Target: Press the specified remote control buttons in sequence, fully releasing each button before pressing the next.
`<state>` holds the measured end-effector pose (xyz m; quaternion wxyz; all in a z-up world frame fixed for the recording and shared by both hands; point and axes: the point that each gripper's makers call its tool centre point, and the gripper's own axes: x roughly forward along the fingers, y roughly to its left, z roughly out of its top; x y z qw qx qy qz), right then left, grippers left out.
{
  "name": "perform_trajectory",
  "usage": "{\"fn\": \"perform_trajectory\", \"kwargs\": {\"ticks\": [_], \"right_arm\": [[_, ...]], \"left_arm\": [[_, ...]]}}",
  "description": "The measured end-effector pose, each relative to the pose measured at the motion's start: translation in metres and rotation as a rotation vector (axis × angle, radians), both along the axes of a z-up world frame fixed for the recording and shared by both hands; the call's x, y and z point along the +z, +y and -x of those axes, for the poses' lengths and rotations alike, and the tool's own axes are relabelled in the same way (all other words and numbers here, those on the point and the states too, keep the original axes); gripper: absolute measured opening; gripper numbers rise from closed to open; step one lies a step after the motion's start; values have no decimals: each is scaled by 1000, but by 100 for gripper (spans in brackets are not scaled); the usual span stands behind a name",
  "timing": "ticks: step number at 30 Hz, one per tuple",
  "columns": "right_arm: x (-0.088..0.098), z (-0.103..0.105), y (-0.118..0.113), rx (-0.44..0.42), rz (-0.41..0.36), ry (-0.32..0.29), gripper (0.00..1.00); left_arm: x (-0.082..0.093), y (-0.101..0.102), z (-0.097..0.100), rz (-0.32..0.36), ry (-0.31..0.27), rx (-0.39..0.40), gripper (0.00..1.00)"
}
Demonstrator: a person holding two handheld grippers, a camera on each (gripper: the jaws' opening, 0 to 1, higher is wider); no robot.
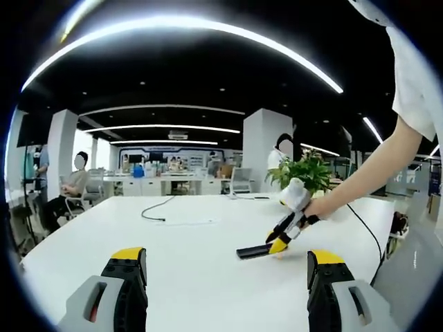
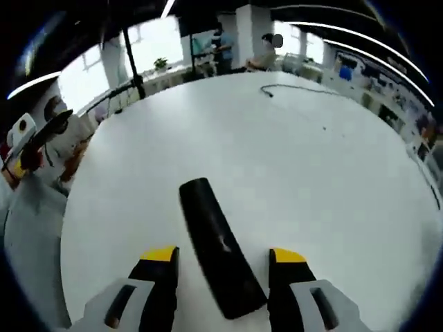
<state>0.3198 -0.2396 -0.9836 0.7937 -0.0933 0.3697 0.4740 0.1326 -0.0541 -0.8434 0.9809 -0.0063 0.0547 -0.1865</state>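
The remote control [image 2: 220, 250] lies flat on the white counter [image 2: 297, 152], near the edge where the person stands, and its long black body points away along the counter. In the right gripper view it sits between the two yellow-tipped jaws of the right gripper [image 2: 223, 257]. The jaws stand wide on both sides of it and do not close on it. I think they are placed so to bring a tip down on a button, not to lift the remote control, because pressing needs it to stay flat and supported by the counter. The buttons themselves are too dark to tell apart.

In the left gripper view the right gripper [image 1: 279, 242] is low over one end of the remote control [image 1: 255, 250], and a hand [image 1: 320, 206] holds it from the right side. The left gripper [image 1: 227, 264] is held back, well apart from the remote control, with its jaws wide and nothing between them. Probably it waits there so the remote control remains visible. A black cable [image 1: 155, 210] and a green plant [image 1: 306, 173] stand farther away on the counter.
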Motion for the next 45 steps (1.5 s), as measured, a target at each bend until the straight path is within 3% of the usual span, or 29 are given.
{"fn": "perform_trajectory", "kwargs": {"ticks": [4,12,23,29,41,45], "right_arm": [[18,-8,-3,-184,-181,-18,68],[41,4,-18,-308,-268,-103,89],[70,50,-37,-363,-290,-202,99],[92,84,-48,-376,-282,-291,99],[130,135,-70,-458,-305,-388,99],[136,151,-84,-477,-257,-439,99]], "left_arm": [[-1,0,0,-6,1,-1,100],[-3,-2,0,-10,8,-5,100],[-4,-7,1,-16,15,-27,100],[-4,-11,2,-10,18,-44,100],[-9,-19,6,-31,41,-87,100],[-11,-24,7,-24,50,-108,100]]}}
